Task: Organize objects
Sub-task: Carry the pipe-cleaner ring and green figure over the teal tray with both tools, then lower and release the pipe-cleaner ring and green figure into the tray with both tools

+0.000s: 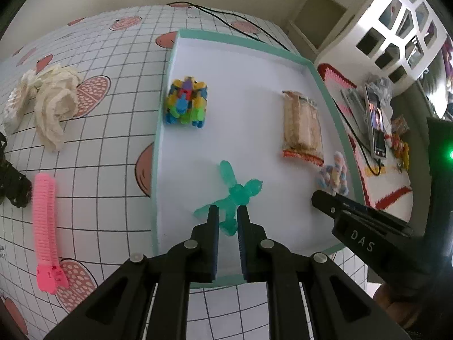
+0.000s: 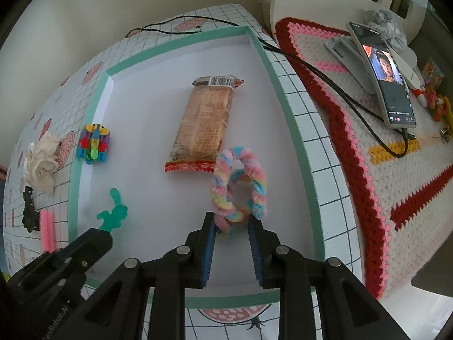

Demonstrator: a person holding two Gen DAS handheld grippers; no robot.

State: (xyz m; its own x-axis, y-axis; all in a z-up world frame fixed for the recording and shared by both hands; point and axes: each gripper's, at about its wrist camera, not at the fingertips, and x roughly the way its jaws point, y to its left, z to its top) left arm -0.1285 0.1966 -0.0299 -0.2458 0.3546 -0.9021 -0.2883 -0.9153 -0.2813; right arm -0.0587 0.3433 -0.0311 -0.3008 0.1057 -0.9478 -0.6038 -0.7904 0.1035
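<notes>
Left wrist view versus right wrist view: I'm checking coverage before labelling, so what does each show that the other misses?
Only the left wrist view shows the full pink hair clip and the white cubby shelf's compartments.

Only the right wrist view shows the snack packet's barcode and the pastel braided loop clearly, between the right gripper's open jaws.

Both show the teal-rimmed tray, block toy, green balloon-dog figure between the left gripper's jaws, cream lace, and phone.

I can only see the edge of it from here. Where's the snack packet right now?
The snack packet lies flat inside the tray, mid-frame in the right wrist view, just beyond the pastel scrunchie and right of the block toy.
</notes>
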